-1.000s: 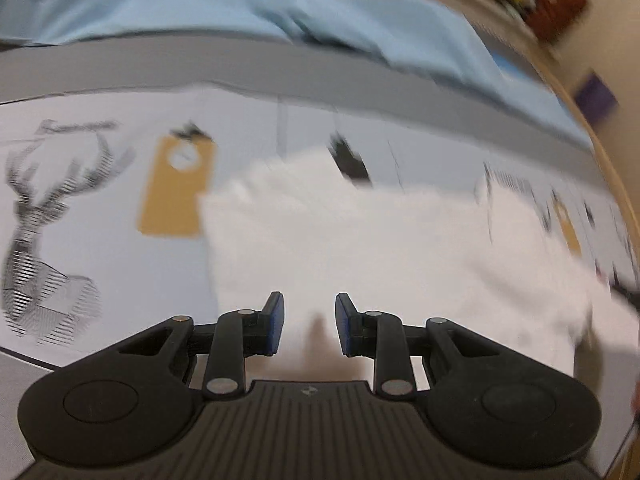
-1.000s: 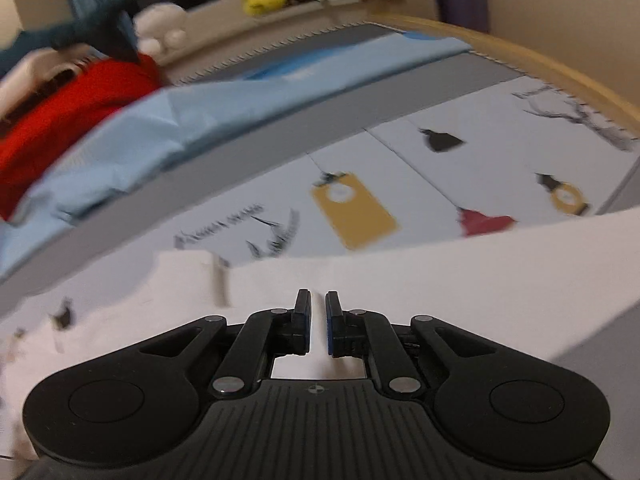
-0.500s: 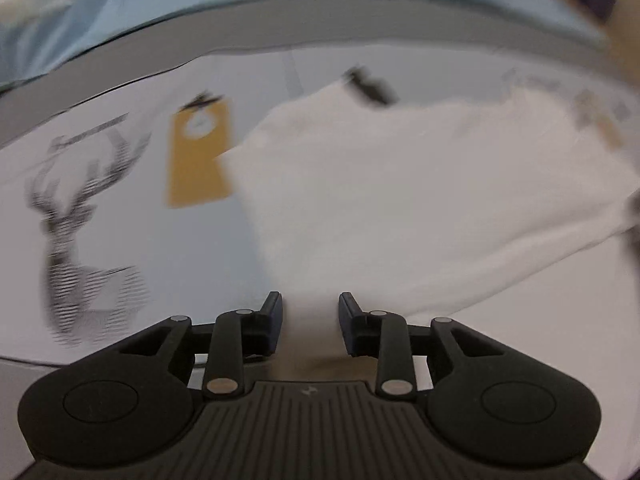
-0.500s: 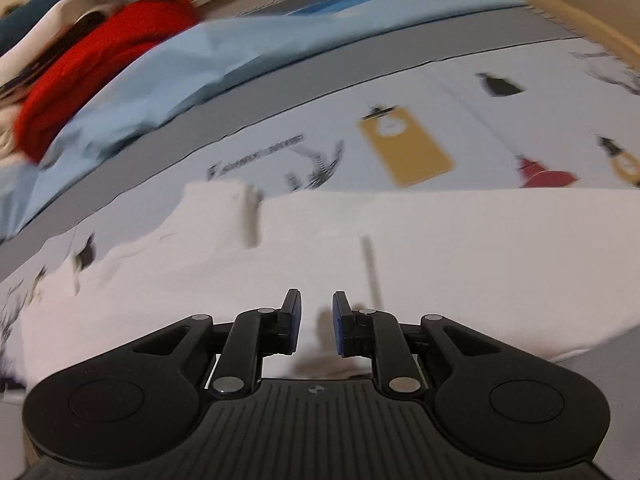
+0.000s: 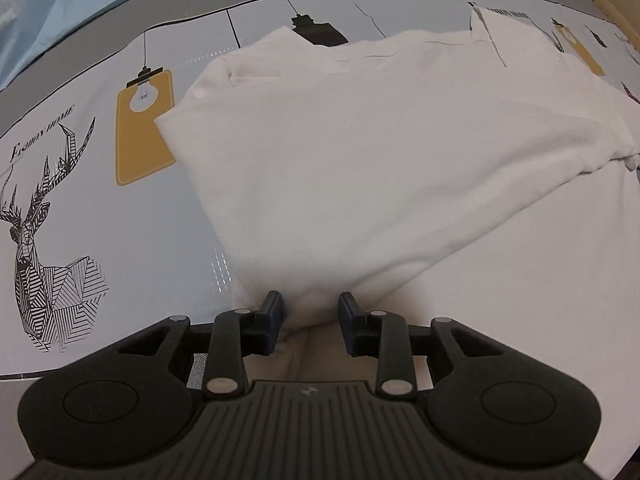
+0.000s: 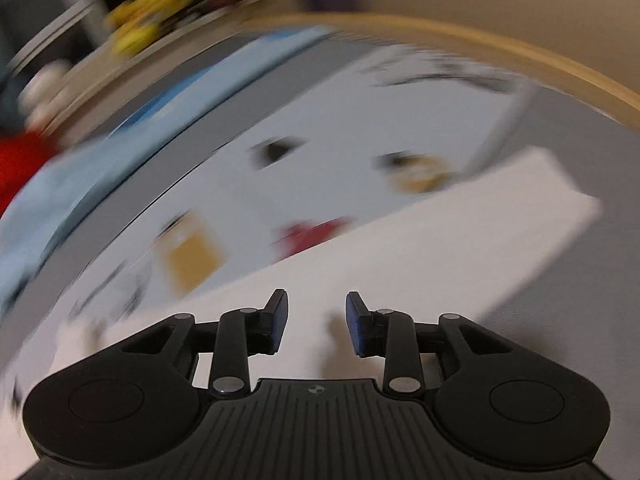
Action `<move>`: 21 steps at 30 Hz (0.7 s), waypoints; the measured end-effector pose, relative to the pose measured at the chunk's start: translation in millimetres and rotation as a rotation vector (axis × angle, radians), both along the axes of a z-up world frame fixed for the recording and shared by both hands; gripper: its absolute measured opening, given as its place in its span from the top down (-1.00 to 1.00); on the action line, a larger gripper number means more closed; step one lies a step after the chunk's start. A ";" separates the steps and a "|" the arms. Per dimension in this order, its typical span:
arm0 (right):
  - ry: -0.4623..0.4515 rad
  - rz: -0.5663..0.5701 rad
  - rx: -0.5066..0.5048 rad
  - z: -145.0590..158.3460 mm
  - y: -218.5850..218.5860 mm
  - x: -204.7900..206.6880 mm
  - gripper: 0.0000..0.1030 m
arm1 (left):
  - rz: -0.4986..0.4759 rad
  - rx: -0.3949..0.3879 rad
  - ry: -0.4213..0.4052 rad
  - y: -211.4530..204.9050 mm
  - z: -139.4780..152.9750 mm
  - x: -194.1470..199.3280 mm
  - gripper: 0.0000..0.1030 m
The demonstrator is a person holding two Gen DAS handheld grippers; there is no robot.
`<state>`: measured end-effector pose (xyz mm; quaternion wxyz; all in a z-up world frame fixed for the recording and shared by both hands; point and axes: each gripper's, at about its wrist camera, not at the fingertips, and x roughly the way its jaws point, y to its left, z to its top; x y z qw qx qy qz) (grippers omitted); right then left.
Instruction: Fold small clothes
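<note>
Left gripper (image 5: 310,316): jaws parted, a bunched corner of the white shirt (image 5: 380,152) between them, unclamped. Right gripper (image 6: 316,320): jaws parted, holding nothing; shirt (image 6: 440,248) spreads toward 2 o'clock. Risk: the fold may spring back if the left lifts unclamped; the blurred right view hampers aim.

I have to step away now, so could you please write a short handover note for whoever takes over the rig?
Left gripper: jaws apart, with a bunched edge of the white garment between the fingers; not clamped.
Right gripper: open, over the same white garment; this view is motion-blurred.
The garment lies on the printed sheet, one layer folded over diagonally.
Done: first fold appears laid.
Left: further folds and smoothing, probably.
</note>
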<state>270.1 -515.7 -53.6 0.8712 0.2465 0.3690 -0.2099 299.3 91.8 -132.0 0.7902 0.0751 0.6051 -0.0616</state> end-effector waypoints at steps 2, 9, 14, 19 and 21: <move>-0.004 -0.142 0.004 -4.1 -38.3 -20.0 0.34 | 0.001 0.002 0.000 0.1 -0.3 1.0 0.32; 0.023 -0.431 0.089 -36.7 -126.6 -56.7 0.21 | -0.003 0.016 -0.002 -3.8 -2.0 1.4 0.32; -0.033 -0.533 0.226 -61.1 -165.0 -77.1 0.20 | 0.002 0.016 -0.002 -3.7 -2.6 2.0 0.31; -0.099 -0.514 0.222 -63.3 -171.5 -73.0 0.20 | -0.002 0.029 -0.006 -6.5 -2.8 1.6 0.31; -0.105 -0.513 0.208 -66.6 -170.2 -70.7 0.20 | -0.006 0.032 -0.007 -7.0 -2.6 1.3 0.31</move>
